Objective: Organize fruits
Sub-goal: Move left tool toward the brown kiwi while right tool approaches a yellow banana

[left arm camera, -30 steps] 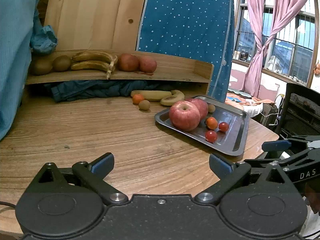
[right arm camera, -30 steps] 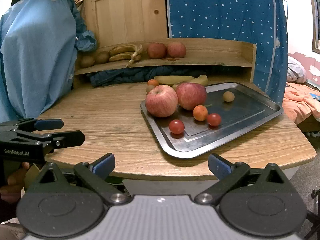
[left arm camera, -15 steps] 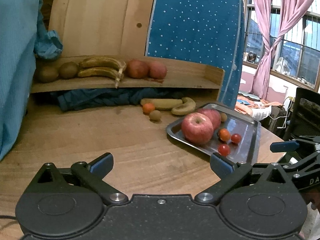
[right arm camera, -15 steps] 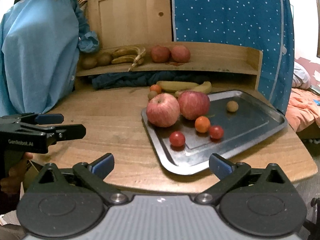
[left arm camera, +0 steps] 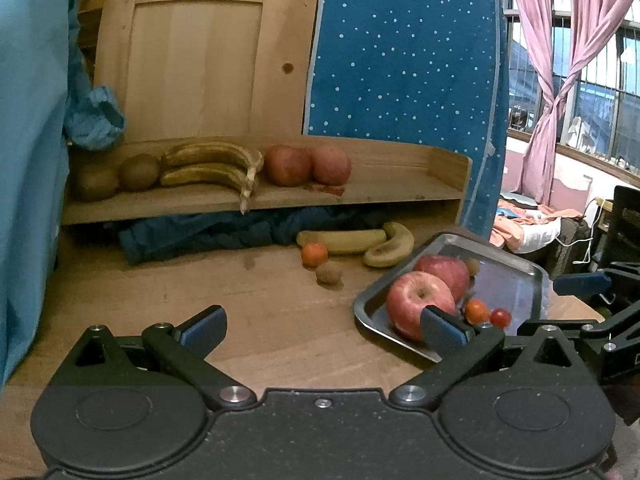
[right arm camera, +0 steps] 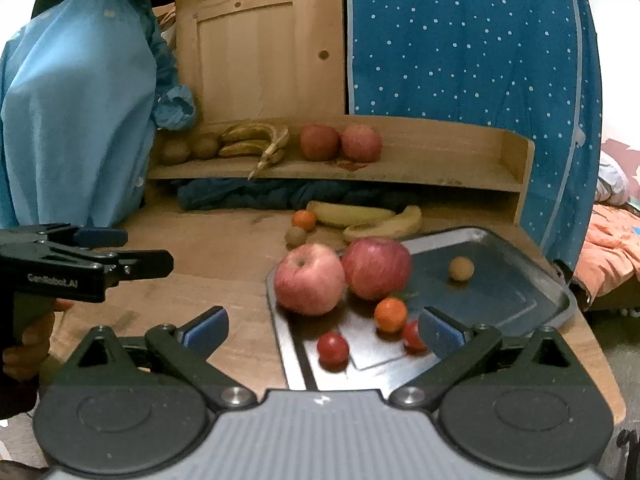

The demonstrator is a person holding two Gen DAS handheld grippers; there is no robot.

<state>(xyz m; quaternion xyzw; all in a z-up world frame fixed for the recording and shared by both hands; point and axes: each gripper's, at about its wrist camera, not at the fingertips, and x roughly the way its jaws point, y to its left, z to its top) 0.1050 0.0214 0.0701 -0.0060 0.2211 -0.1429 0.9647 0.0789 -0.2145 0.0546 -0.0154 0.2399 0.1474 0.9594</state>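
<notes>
**Both grippers open, empty, low over table near fruit tray**

Left gripper (left arm camera: pixel 322 326) has its jaws spread wide, nothing between them, held above the wooden table (left arm camera: pixel 260 308). Right gripper (right arm camera: pixel 322 326) likewise gapes wide and empty, over the tray's near-left edge. In the right wrist view the left gripper shows at the far left edge, held by a hand (right arm camera: pixel 24 344).

Metal tray (right arm camera: pixel 520 300) sits on the table's right side. On it: two red apples touching, the front apple (right arm camera: pixel 309 279) left of the rear apple (right arm camera: pixel 376 268); a small orange fruit (right arm camera: pixel 391 314) just in front of the rear apple; two cherry tomatoes, one (right arm camera: pixel 333 348) near the tray's front, the other (right arm camera: pixel 412 336) partly hidden behind the right gripper's right finger; a small brown round fruit (right arm camera: pixel 461 268) alone in the tray's far half, kind unclear.

Loose on the table behind the tray: two yellow-green bananas (right arm camera: pixel 352 214), a small orange (right arm camera: pixel 303 219), a small brown fruit (right arm camera: pixel 295 236), possibly a kiwi, blurry.

Wooden shelf (left arm camera: pixel 380 192) at the back holds, left to right, two kiwis (left arm camera: pixel 138 172), a bunch of browned bananas (left arm camera: pixel 212 170), two red apples (left arm camera: pixel 308 165) touching. Dark blue cloth (left arm camera: pixel 208 232) is bunched under the shelf. Light blue garment (right arm camera: pixel 76 100) hangs at left; blue dotted fabric (left arm camera: pixel 400 60) behind the shelf.
</notes>
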